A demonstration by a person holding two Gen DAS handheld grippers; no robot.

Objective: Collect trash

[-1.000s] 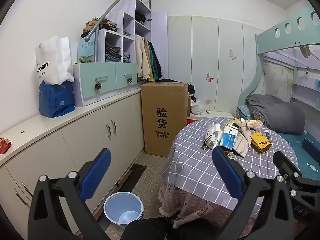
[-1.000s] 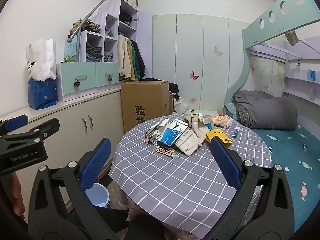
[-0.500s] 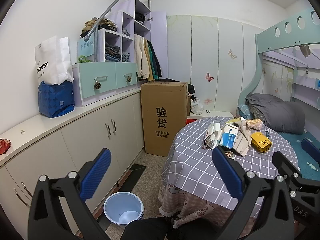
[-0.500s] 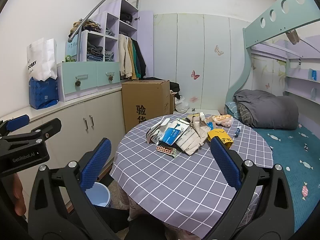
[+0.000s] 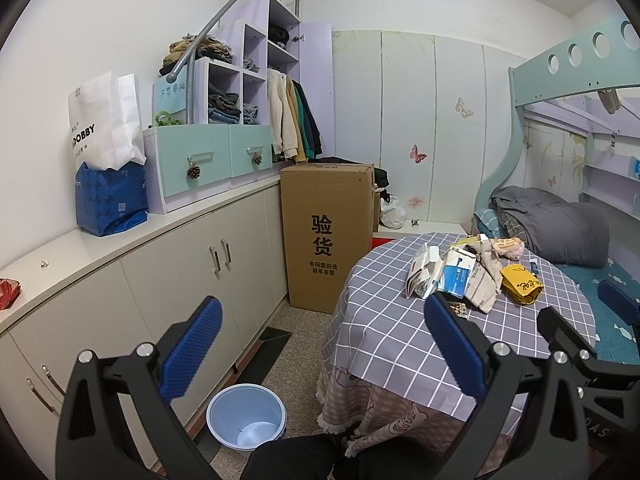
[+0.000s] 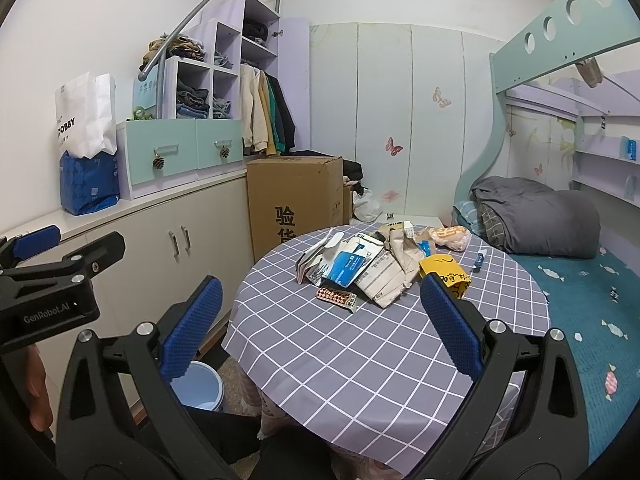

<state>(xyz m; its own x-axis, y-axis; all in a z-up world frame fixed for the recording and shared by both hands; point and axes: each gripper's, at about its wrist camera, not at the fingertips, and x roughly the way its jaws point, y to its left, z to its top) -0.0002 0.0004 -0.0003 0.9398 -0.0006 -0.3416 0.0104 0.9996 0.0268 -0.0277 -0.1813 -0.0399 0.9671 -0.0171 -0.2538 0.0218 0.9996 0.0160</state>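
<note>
A pile of trash lies at the far side of a round table with a grey checked cloth: flattened cartons, crumpled paper, a yellow wrapper, a patterned snack wrapper. The pile also shows in the left wrist view. A light blue bin stands on the floor left of the table. My left gripper is open and empty above the floor near the bin. My right gripper is open and empty over the table's near part, short of the pile.
A white cabinet run lines the left wall with a blue bag on top. A tall cardboard box stands behind the table. A bunk bed with a grey duvet is at the right.
Both grippers have drifted slightly; the right one has moved a little towards the table. Both stay open and empty.
</note>
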